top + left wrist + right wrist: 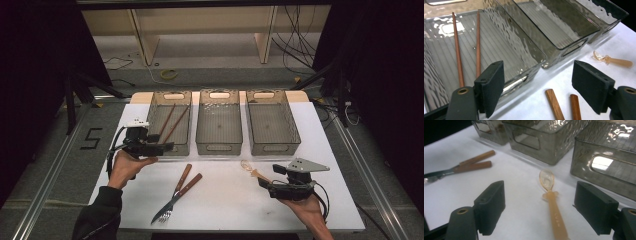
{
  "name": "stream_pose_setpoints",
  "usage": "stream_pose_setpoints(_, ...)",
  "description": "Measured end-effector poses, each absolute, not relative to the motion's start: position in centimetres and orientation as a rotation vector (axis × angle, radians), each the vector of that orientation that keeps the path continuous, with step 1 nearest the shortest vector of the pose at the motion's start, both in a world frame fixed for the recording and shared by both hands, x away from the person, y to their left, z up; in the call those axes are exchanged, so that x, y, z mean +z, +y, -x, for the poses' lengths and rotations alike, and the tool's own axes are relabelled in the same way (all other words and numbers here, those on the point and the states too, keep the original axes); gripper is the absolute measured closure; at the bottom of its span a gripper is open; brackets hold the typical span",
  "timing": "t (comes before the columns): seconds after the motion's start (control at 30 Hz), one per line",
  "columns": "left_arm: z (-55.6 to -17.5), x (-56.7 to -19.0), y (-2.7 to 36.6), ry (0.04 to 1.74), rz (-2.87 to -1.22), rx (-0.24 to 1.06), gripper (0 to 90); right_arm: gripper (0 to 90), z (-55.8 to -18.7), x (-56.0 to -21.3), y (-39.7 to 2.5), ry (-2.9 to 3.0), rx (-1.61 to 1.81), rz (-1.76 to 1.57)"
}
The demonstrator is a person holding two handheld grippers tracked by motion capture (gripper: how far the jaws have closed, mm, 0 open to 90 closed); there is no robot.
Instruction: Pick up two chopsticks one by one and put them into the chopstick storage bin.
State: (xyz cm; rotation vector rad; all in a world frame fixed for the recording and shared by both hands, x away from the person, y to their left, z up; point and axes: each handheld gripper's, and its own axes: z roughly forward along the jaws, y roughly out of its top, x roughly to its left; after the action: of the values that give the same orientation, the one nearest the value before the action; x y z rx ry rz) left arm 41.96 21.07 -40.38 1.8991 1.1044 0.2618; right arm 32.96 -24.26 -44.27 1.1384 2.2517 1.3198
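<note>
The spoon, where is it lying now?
In the high view the spoon lies on the white table, right of centre, between the open right gripper and the right bin.

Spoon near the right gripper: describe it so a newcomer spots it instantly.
On the white table, look in front of the rightmost bin, just ahead of the open right gripper. The spoon lies there alone: translucent amber plastic, unlike the wooden-handled cutlery at the table's middle.

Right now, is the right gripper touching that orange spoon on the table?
Apart. In the right gripper view the spoon lies flat on the white table between the open jaws of the right gripper, with bare table on both sides.
</note>
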Motion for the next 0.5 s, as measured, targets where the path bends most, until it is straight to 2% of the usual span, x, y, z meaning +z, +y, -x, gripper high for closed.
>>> stream_pose_setpoints(0.33, -40.1, -41.6, 20.7, 1.06, -1.842, 0.271, 22.5, 29.1, -35.2, -44.4, -23.1, 2.406, 1.106, -1.114)
stream_pose_setpoints(0.5, -39.3, -41.9, 20.5, 1.038, -1.823, 0.291, 22.4, 33.8, -36.1, -44.5, -22.7, 2.474, 1.001, -1.123)
